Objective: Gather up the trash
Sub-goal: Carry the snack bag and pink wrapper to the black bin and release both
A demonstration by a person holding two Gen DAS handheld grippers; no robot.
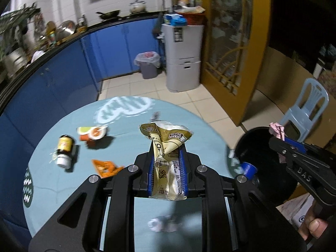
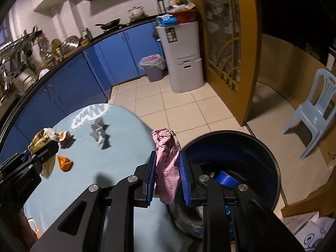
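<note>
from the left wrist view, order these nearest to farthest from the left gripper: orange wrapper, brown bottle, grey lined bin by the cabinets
1. orange wrapper, on the table just left of the left gripper
2. brown bottle, lying farther left on the table
3. grey lined bin, on the floor by the blue cabinets

Pink paper [image 2: 167, 166] reads, perhaps, "274208078"; right tool [image 1: 302, 173] (its body) "DAS".

On the table [image 1: 130, 134] we see open room down the middle and near edge. At its left lie a bottle [image 1: 64, 150], an orange packet [image 1: 105, 168] and a cup [image 1: 93, 133]; a small wrapper [image 2: 99, 133] lies far. The bin [image 2: 262, 153] stands open-mouthed at the table's right edge, scraps at its bottom.
</note>
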